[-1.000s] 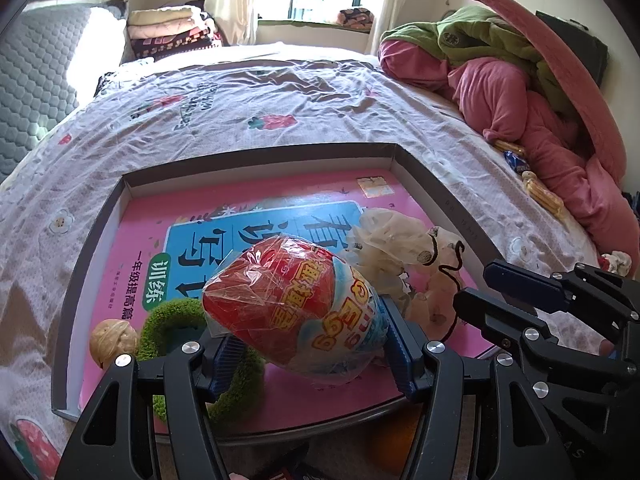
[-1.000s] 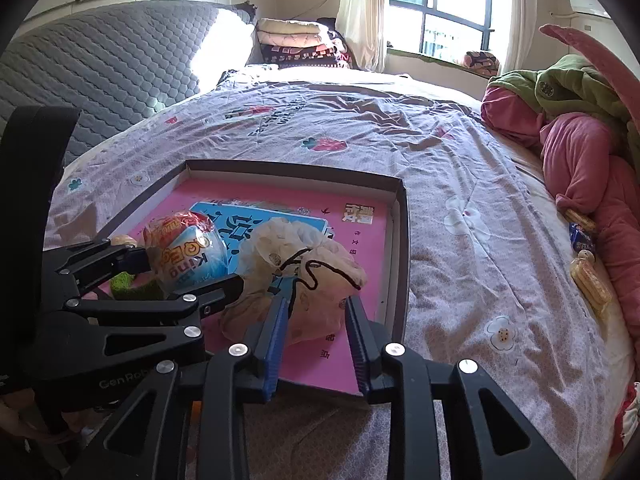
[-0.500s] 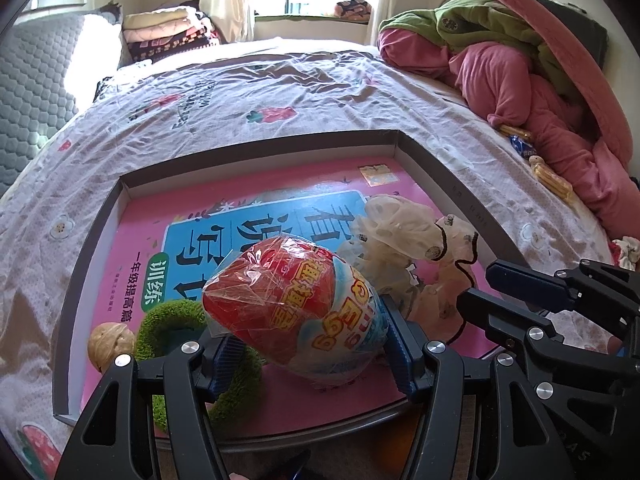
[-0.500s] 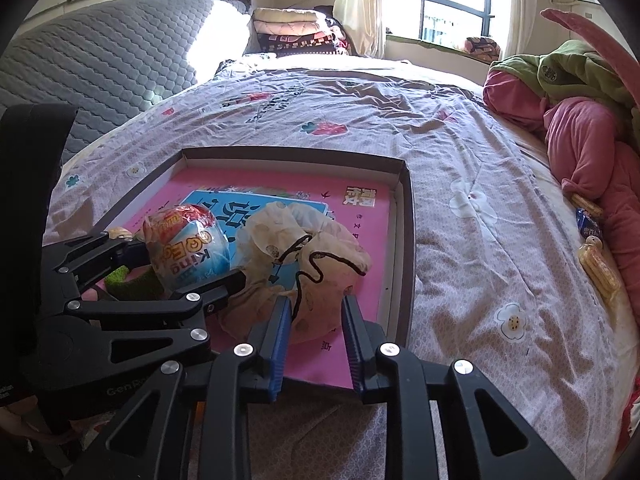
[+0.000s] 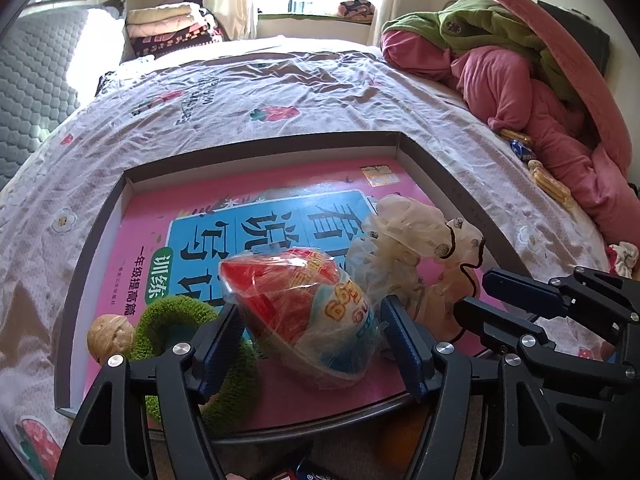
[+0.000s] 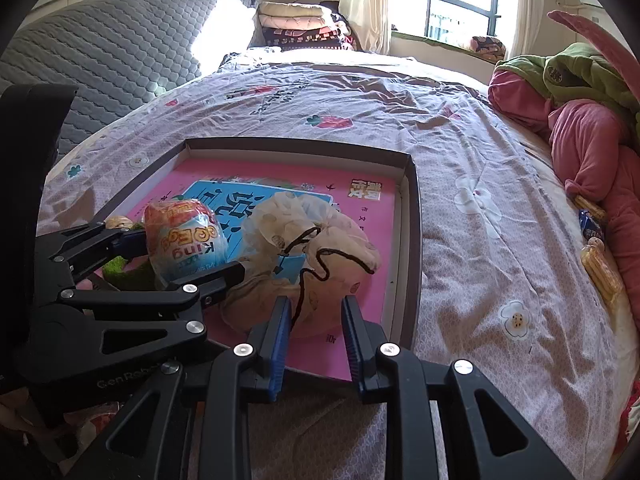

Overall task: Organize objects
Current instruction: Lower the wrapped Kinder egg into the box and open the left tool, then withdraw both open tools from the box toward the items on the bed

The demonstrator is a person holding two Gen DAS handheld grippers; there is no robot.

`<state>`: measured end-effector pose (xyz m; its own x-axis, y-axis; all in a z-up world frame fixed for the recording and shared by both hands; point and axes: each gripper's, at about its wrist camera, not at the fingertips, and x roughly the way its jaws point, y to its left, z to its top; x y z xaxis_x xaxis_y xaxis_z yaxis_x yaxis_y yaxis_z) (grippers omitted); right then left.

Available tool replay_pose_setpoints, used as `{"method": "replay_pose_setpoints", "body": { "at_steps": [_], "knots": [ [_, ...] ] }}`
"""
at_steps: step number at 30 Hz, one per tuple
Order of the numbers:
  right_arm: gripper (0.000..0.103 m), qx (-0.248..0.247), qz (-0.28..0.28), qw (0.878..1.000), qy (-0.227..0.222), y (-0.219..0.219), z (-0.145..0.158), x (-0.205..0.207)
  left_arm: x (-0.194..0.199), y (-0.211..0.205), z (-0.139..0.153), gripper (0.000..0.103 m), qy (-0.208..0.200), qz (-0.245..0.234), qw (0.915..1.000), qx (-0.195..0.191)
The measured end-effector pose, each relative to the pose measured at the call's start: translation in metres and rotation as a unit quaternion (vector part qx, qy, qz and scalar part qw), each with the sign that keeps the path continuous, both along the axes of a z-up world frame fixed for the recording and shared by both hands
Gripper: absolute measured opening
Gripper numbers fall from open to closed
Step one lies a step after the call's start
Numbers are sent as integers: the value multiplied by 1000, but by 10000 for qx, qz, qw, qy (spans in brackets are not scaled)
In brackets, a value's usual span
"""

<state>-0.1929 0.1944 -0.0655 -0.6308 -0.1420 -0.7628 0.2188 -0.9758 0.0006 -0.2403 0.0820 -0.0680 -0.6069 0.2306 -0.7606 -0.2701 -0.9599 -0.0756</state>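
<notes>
A foil-wrapped red and blue toy egg (image 5: 308, 312) lies tilted on the pink book (image 5: 248, 192) inside a shallow grey box (image 5: 440, 168) on the bed. My left gripper (image 5: 310, 320) straddles the egg and its jaws are opening; the left pad stands off the wrapper. A beige drawstring pouch (image 6: 320, 248) sits to the right of the egg in the box. My right gripper (image 6: 315, 308) is shut on the pouch's near end. A green fuzzy ring (image 5: 176, 316) and a walnut (image 5: 111, 334) lie at the box's near left corner.
Pink and green bedding (image 5: 520, 80) is heaped on the right of the bed, with snack packets (image 5: 548, 180) beside it. Folded blankets (image 5: 168, 24) are stacked at the far end. A grey quilted headboard (image 6: 100, 48) runs along the left.
The left jaws have spread wider and the egg has tipped over, its red end now pointing up and away. The right gripper still grips the pouch in the same place.
</notes>
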Motion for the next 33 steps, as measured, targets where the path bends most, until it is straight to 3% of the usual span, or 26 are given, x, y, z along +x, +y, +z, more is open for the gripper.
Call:
{"method": "replay_pose_setpoints", "body": {
  "at_steps": [18, 21, 33],
  "knots": [
    [27, 34, 25, 9998, 185, 0, 12, 6, 10, -9, 18, 75, 157, 187, 9997, 9],
    [34, 23, 22, 9997, 251, 1, 15, 7, 13, -12, 24, 75, 216, 236, 9995, 35],
    [46, 16, 36, 9990, 455, 2, 26, 12, 31, -26, 41, 76, 366, 471, 9981, 134]
  ]
}}
